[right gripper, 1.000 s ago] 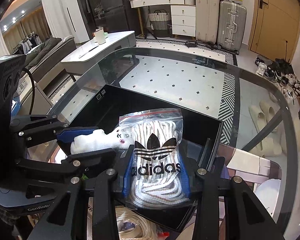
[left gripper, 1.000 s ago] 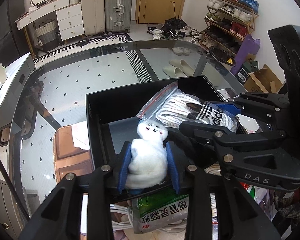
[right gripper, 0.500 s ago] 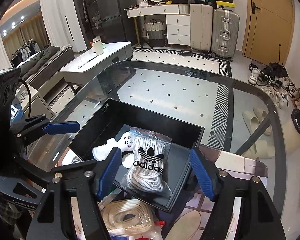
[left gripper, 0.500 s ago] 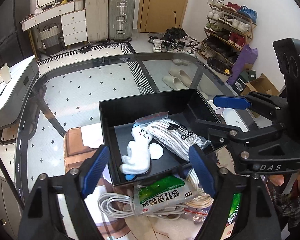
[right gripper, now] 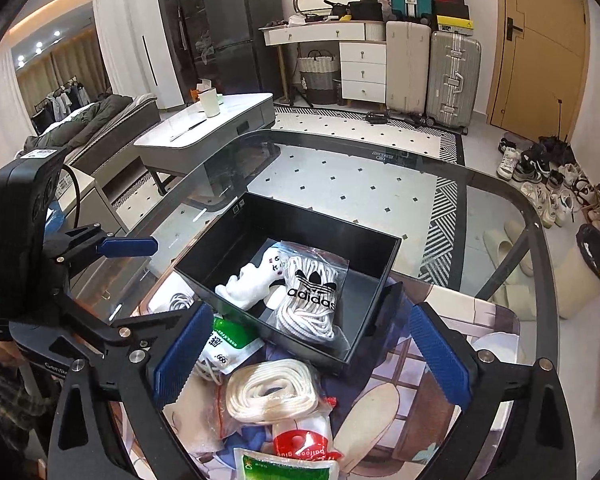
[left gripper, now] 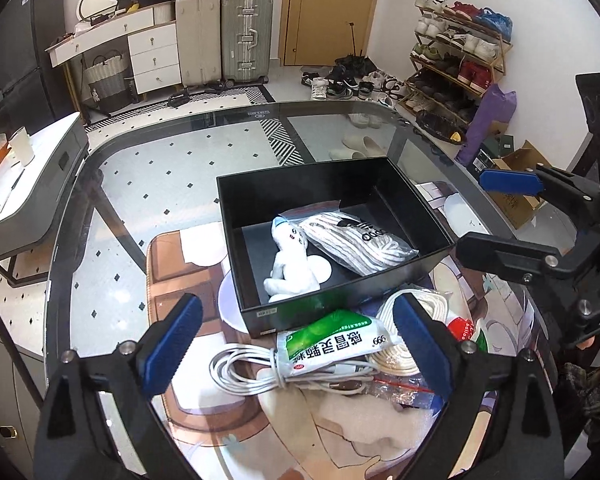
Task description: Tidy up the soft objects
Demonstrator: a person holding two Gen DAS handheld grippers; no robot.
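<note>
A black open box (left gripper: 342, 302) (right gripper: 388, 276) stands on the glass table. Inside it lie a white plush toy (left gripper: 290, 262) (right gripper: 250, 282) and a clear bag of white laces with an Adidas label (left gripper: 358, 242) (right gripper: 310, 300). My left gripper (left gripper: 296, 344) is open and empty, raised above the table in front of the box. My right gripper (right gripper: 312, 356) is open and empty, also pulled back before the box. Each gripper shows in the other's view, the right one (left gripper: 512, 216) and the left one (right gripper: 128, 280).
In front of the box lie a green-and-white packet (left gripper: 332, 344) (right gripper: 224, 342), a coiled white cable (left gripper: 252, 372), a bag of cream webbing (right gripper: 268, 394) and a red-labelled packet (right gripper: 304, 446) on a printed mat (left gripper: 380, 432). The glass table edge (left gripper: 60, 240) curves at the left.
Both grippers opened and let go: the plush toy and the lace bag now lie in the box. Both grippers then drew back and up from the box.
</note>
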